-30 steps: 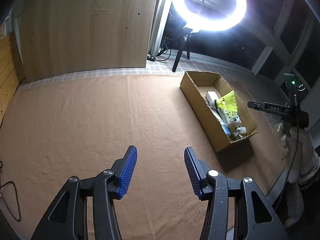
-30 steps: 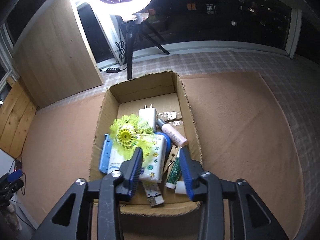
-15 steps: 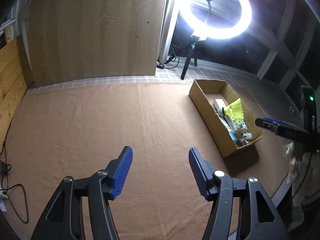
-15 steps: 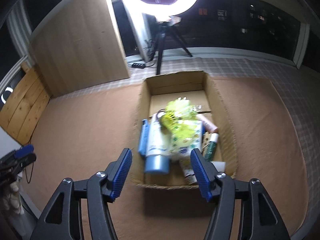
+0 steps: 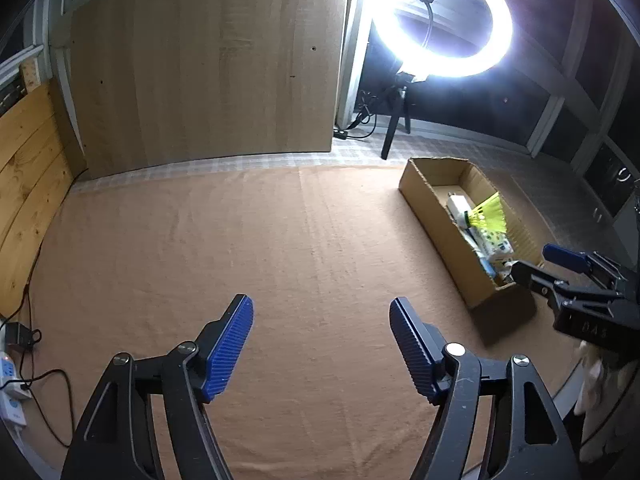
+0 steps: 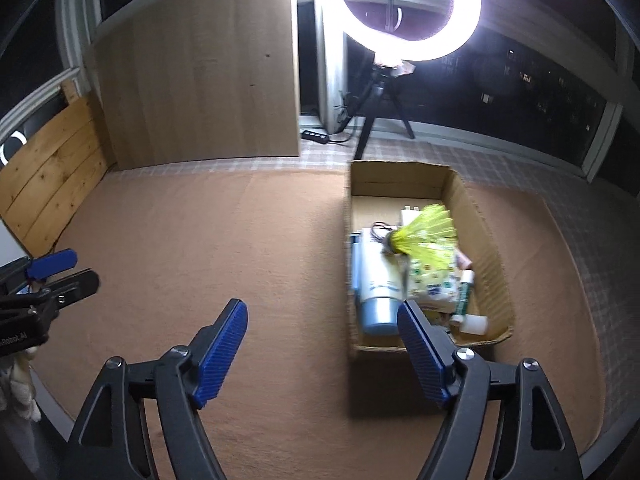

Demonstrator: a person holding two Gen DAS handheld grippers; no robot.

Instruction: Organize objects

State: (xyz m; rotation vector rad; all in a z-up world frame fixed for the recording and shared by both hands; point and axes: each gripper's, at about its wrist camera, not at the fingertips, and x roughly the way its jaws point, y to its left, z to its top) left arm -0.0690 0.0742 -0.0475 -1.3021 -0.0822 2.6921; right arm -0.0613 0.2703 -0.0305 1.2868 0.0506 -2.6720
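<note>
Two grippers hang over the brown cloth [image 5: 280, 248], both with nothing in them. In the left wrist view the left gripper [image 5: 321, 342] has its jaws opening above bare cloth, and the cardboard box [image 5: 436, 216] sits well off to its right, a yellow shuttlecock [image 5: 490, 214] on top of its load. In the right wrist view the right gripper [image 6: 322, 346] is opening too, nothing between its pads, just near the box's front corner; a blue bottle [image 6: 376, 288] lies inside. No loose item shows on the cloth, so the sorting looks finished or nearly so; next, find any stray.
</note>
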